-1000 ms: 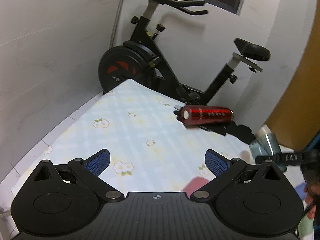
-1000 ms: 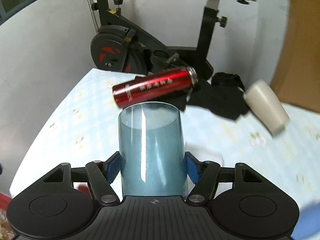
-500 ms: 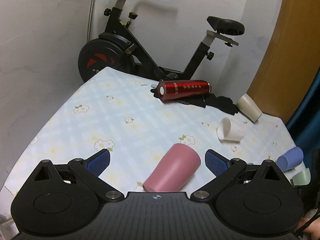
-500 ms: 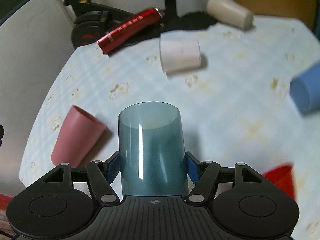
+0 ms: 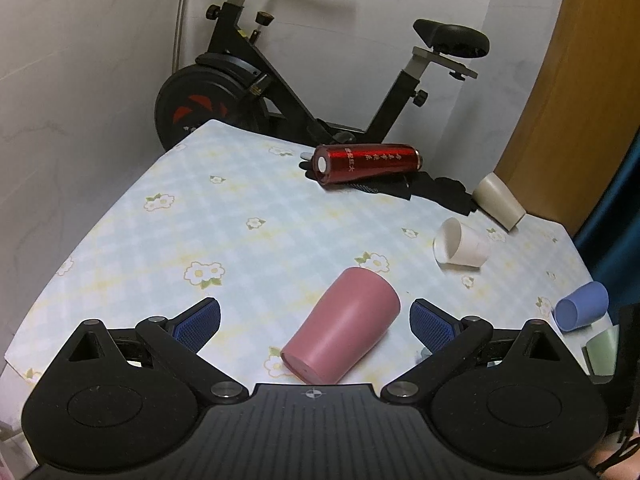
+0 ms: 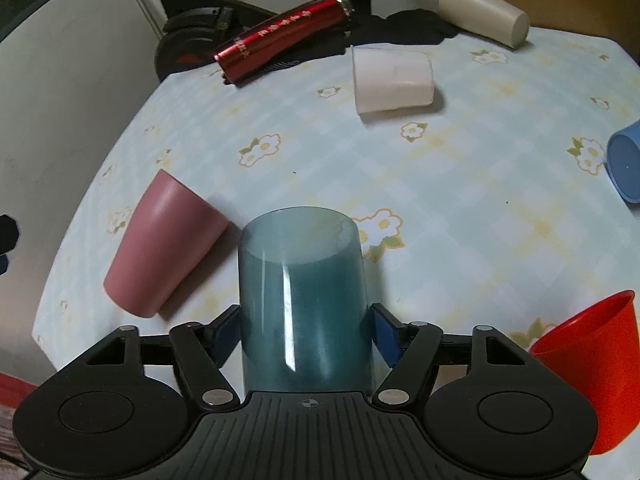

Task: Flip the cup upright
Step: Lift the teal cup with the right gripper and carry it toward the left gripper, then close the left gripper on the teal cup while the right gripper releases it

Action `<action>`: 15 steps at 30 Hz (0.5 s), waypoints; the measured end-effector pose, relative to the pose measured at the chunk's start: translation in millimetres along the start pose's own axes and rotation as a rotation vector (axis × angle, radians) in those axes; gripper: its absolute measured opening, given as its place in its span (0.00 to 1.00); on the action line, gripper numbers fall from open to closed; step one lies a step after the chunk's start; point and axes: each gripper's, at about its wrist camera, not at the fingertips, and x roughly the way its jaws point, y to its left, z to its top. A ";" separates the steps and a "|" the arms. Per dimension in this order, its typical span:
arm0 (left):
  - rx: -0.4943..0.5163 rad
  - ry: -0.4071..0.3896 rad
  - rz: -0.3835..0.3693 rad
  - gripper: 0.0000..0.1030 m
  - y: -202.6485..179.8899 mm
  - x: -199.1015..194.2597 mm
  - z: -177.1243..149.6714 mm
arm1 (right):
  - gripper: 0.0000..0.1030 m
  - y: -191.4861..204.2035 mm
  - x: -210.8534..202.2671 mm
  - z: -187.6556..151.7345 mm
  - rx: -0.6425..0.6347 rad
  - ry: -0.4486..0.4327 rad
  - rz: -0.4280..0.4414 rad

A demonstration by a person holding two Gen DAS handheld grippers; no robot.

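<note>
Teal cup [image 6: 304,300] in my right claw [image 6: 306,330]

I had it clamped between both pads above the desk [image 6: 460,184]; my left claw [image 5: 316,322] hung open around the pink cup [image 5: 342,326], which lay on its side.

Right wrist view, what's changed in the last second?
The right gripper has tipped down from facing the exercise bike to looking over the table; the pink cup, white cup and red cup came into view. It still grips the teal cup. The left gripper stays open.
</note>
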 end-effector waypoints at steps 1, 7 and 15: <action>0.000 0.002 -0.002 0.98 -1.1 0.6 -0.4 | 0.68 -1.0 -2.1 0.1 -0.002 -0.006 0.004; -0.006 0.038 -0.040 0.98 -9.2 8.0 -4.2 | 0.70 -7.4 -32.8 1.5 0.003 -0.086 0.025; 0.003 0.104 -0.101 0.94 -37.6 26.2 -10.2 | 0.81 -21.3 -78.2 3.0 -0.104 -0.187 -0.036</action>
